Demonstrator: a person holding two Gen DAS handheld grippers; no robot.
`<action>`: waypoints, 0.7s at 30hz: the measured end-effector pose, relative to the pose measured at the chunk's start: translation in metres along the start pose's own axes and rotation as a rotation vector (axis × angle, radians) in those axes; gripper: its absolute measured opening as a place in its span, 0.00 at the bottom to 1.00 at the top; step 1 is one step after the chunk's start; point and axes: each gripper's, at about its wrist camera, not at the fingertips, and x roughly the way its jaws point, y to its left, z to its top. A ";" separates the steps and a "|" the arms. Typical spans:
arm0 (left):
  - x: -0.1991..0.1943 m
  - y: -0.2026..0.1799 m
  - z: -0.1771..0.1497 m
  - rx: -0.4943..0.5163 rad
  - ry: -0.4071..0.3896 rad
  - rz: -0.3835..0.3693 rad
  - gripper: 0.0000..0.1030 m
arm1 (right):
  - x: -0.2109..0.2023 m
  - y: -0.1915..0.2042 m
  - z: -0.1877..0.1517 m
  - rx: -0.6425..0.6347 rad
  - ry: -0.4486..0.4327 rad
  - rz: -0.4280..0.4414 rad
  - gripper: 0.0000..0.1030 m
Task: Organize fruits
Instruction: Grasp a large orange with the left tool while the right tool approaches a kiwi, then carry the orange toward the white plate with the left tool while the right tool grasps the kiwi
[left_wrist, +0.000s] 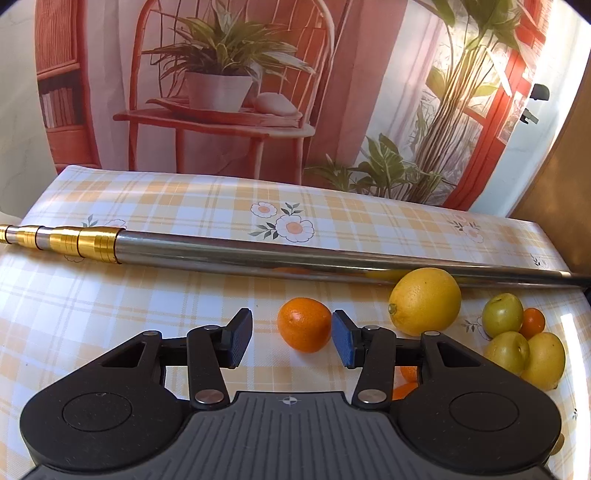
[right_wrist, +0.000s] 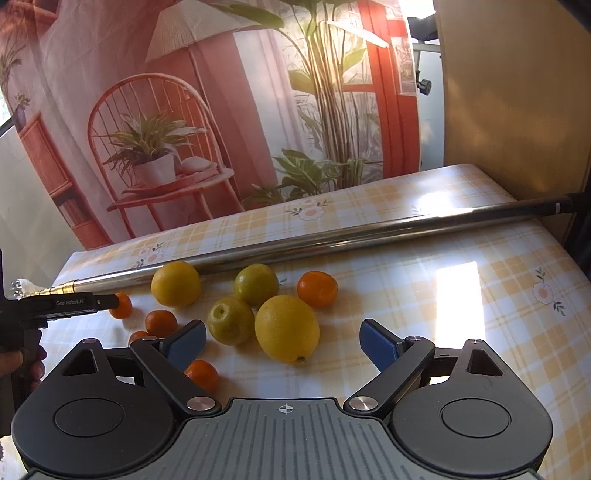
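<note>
In the left wrist view my left gripper (left_wrist: 291, 339) is open around a small mandarin (left_wrist: 304, 325), which sits close to the right blue pad (left_wrist: 341, 345). Right of it lie a large lemon (left_wrist: 424, 301), two green plums (left_wrist: 502, 314), a second lemon (left_wrist: 545, 360) and a tiny mandarin (left_wrist: 532, 323). My right gripper (right_wrist: 284, 345) is open in the right wrist view, and a lemon (right_wrist: 286, 328) lies just ahead between its fingers. Around that lemon are two green plums (right_wrist: 231, 321), another lemon (right_wrist: 176, 284) and several mandarins (right_wrist: 317, 289).
A long steel pole (left_wrist: 258, 254) with gold rings lies across the checked tablecloth (left_wrist: 110, 314) behind the fruit, and the right wrist view shows the same pole (right_wrist: 332, 236). A printed backdrop hangs past the table's far edge. A hand (right_wrist: 18, 362) holds the left gripper's body (right_wrist: 70, 302).
</note>
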 end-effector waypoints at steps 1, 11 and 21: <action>0.003 0.000 0.000 -0.005 0.001 -0.007 0.49 | 0.002 -0.002 0.000 0.007 0.006 -0.001 0.86; 0.022 -0.001 0.002 -0.038 0.036 -0.044 0.39 | 0.010 -0.006 0.000 0.029 0.023 0.003 0.85; -0.031 -0.014 -0.009 0.058 -0.053 -0.066 0.39 | 0.012 -0.015 -0.005 0.060 0.024 -0.007 0.81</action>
